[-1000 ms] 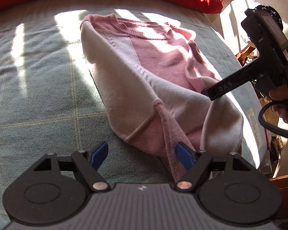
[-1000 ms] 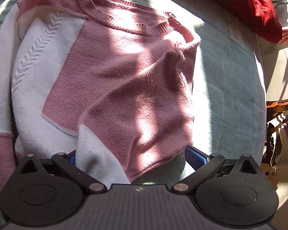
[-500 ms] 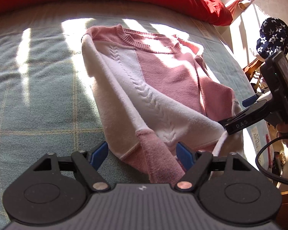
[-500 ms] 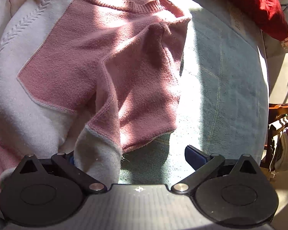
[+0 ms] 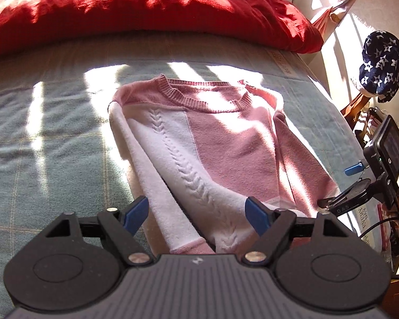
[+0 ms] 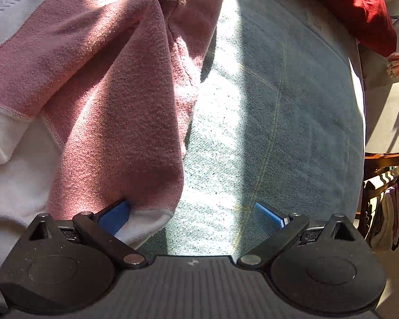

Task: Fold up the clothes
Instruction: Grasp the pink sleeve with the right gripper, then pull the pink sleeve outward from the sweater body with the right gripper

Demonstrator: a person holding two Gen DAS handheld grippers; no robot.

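A pink and white knit sweater (image 5: 226, 143) lies neck-away on the blue-green bed cover (image 5: 53, 159). Its white left sleeve (image 5: 157, 186) is laid straight down along the body. My left gripper (image 5: 196, 215) hovers open above that sleeve's pink cuff and holds nothing. In the right wrist view the pink right sleeve (image 6: 135, 122) runs down over the sweater (image 6: 53, 40) to a white cuff (image 6: 146, 223). My right gripper (image 6: 191, 215) is wide open; its left pad rests against that cuff and its right pad is over bare cover. The right gripper (image 5: 340, 186) also shows at the sweater's lower right edge.
A big red pillow (image 5: 146, 10) lies across the head of the bed. The bed's right edge (image 6: 359, 122) drops to a floor. Beyond it stand wooden furniture hung with clothes (image 6: 385, 194) and a dark blue star-patterned cloth (image 5: 383, 63).
The left gripper has drawn back and risen, leaving the white sleeve flat along the body. The right gripper slid down the pink sleeve to its cuff. Both stayed open.
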